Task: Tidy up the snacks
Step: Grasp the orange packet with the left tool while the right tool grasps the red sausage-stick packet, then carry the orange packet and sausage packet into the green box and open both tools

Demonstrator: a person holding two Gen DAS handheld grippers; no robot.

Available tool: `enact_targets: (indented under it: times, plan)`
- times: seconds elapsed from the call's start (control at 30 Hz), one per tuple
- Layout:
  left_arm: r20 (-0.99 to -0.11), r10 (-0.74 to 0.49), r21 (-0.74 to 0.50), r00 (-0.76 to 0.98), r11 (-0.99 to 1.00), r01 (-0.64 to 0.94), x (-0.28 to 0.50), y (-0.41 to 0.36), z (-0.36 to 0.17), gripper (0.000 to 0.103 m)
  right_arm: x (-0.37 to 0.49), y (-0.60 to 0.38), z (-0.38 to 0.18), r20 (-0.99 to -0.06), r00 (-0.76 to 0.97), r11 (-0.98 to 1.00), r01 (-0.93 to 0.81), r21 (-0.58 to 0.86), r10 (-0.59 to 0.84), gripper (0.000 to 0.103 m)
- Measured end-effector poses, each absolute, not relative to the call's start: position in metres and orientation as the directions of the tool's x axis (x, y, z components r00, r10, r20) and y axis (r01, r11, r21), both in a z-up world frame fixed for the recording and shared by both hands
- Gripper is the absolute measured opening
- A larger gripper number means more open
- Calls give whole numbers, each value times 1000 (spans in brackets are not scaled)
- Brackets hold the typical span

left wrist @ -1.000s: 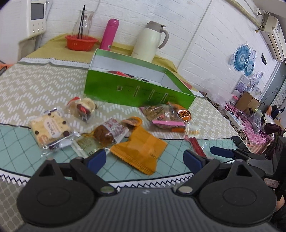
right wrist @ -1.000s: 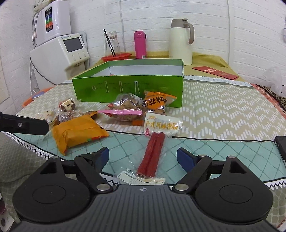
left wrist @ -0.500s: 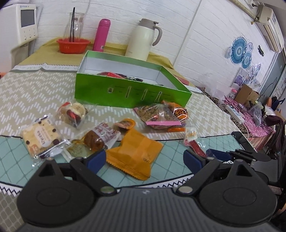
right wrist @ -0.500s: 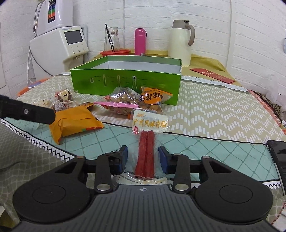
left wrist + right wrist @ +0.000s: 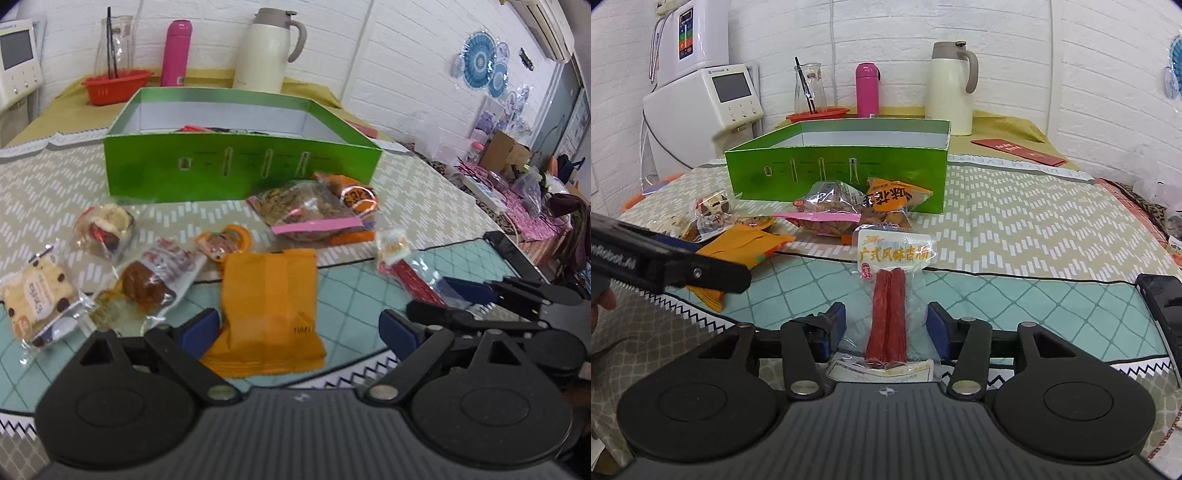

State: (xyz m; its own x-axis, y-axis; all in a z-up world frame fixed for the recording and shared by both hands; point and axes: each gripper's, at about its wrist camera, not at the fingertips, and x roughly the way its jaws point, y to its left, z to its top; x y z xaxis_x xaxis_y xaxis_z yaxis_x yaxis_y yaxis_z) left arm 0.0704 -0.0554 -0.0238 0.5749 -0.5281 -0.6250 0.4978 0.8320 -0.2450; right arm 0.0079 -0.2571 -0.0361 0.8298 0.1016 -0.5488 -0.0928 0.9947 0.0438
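Right gripper [image 5: 886,325] jaws clamped on sausage pack [image 5: 890,310], in front of green box [image 5: 834,173]. Left gripper [image 5: 299,328] jaws apart over orange packet [image 5: 271,306].

green box [image 5: 240,173] contents mostly hidden, print blurred

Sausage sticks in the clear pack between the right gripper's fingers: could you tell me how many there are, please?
2. The left stick and right stick lie touching, side by side, in the sausage pack; none appears hidden.
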Motion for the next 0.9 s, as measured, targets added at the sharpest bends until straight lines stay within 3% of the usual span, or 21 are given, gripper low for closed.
enact_targets:
  times: [0.37, 0.5, 0.53, 0.67, 0.7, 0.77, 0.8, 0.83, 0.9]
  plan:
    - [-652, -457, -228, 606, 880, 417, 90, -69, -26, 90, 8, -258, -36, -550, 830, 995, -84, 45, 95, 89]
    - [-653, -461, -216, 601, 874, 435, 87, -71, -26, 84, 10, -256, -36, -550, 830, 996, -87, 32, 90, 90]
    - [-651, -461, -215, 602, 873, 437, 87, -71, -26, 75, 11, -255, -37, -550, 831, 996, -87, 28, 88, 90]
    - [-643, -462, -223, 611, 876, 428, 87, -67, -26, 73, 11, -253, -37, -553, 829, 996, -94, 9, 84, 90]
    - [-642, -456, -214, 616, 879, 427, 87, -68, -26, 70, 10, -253, -37, -554, 828, 995, -97, 10, 86, 88]
    - [-638, -434, -172, 635, 885, 432, 85, -72, -26, 44, 10, -254, -36, -558, 826, 995, -96, 5, 82, 78]
    - [-636, -432, -168, 639, 886, 432, 84, -72, -26, 45, 10, -253, -35, -557, 827, 995, -96, 4, 82, 62]
    - [-635, -440, -180, 635, 883, 433, 84, -71, -26, 45, 9, -252, -33, -541, 837, 995, -97, -1, 81, 52]
    - [-631, -466, -225, 620, 875, 429, 83, -67, -24, 44, 8, -251, -30, -530, 845, 996, -89, 4, 78, 44]
